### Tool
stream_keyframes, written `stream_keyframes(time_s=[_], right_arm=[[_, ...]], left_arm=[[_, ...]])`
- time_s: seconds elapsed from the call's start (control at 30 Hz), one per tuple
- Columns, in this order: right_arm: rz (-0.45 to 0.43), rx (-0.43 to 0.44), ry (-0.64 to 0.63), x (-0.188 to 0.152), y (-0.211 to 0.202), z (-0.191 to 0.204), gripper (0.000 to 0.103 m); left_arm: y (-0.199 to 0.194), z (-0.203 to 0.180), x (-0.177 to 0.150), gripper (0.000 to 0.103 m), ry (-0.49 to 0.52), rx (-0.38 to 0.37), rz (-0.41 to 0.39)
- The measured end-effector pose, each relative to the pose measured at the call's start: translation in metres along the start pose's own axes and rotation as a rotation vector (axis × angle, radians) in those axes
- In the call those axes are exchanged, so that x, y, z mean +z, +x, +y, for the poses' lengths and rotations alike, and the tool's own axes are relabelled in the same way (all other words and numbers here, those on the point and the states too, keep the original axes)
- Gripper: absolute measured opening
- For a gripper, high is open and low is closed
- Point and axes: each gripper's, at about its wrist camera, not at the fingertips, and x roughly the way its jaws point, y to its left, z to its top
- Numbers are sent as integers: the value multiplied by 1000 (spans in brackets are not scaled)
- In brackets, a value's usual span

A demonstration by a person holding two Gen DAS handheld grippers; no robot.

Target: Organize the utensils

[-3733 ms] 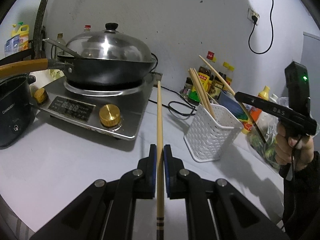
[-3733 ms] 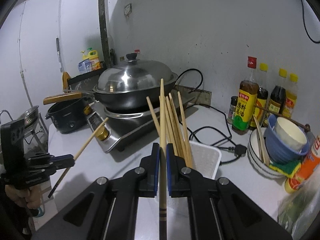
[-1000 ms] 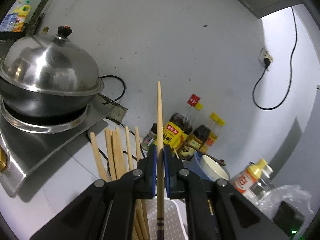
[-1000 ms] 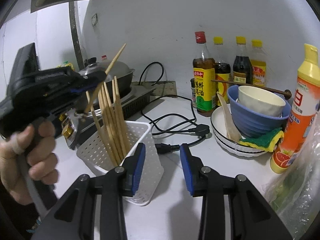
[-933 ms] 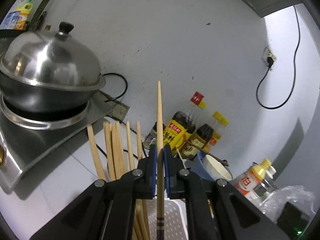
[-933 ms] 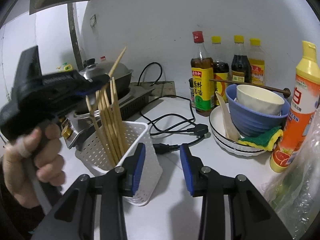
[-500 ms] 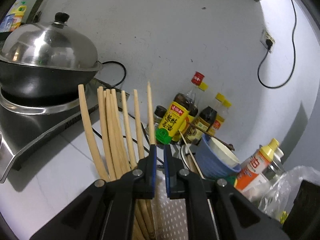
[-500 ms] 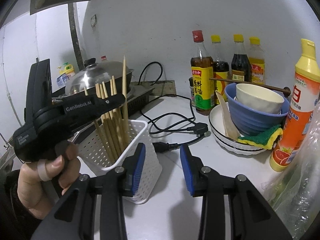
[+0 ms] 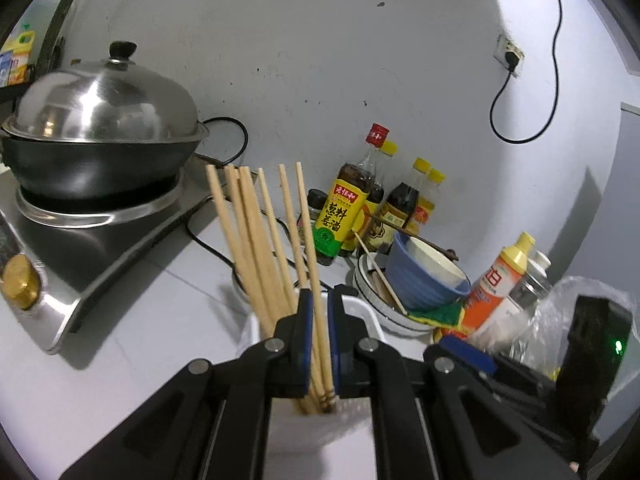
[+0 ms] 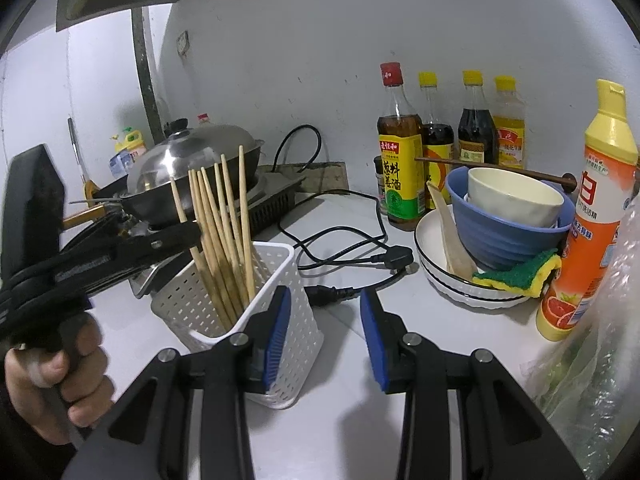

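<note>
**Chopsticks standing in the white holder, my left jaws narrow around one**

Far left, a lidded wok sits on the induction cooker, its steel dome lid on top. My left gripper is just above the white perforated utensil holder in the middle of the counter. Its blue pads stand nearly together with one chopstick running up between them; whether the pads actually press on it I cannot tell. That stick's lower end reaches down into the holder, among the other chopsticks leaning there in a loose fan, tips up.

My right gripper hangs at the near right side of the holder, jaws partly apart with nothing between them, the left pad close beside the holder's wall.

Further right, a white plate carries a blue bowl with a cream bowl nested inside, a pale spoon and a green-and-yellow sponge at its rim. Sauce bottles line the far wall; a yellow-capped orange detergent bottle stands far right.
</note>
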Motion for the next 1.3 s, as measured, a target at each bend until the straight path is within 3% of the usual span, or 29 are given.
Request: stream_keyframes(time_s=[0.07, 0.17, 0.53, 0.77, 1.03, 1.3], right_arm=[[1, 0, -3, 0, -1, 1, 34], [6, -7, -15, 0, -4, 8, 34], [41, -27, -33, -11, -14, 36, 34], [74, -22, -62, -21, -21, 58, 34], [75, -40, -80, -34, -39, 80, 39], [37, -63, -95, -37, -73, 103, 53]], left_arm=[[-8, 1, -2, 10, 15, 3, -3], [-22, 4, -6, 24, 46, 11, -5], [-66, 33, -28, 26, 56, 51, 26], [-91, 49, -40, 39, 76, 97, 43], [-125, 63, -48, 53, 76, 127, 23], [-171, 55, -39, 74, 150, 155, -62]])
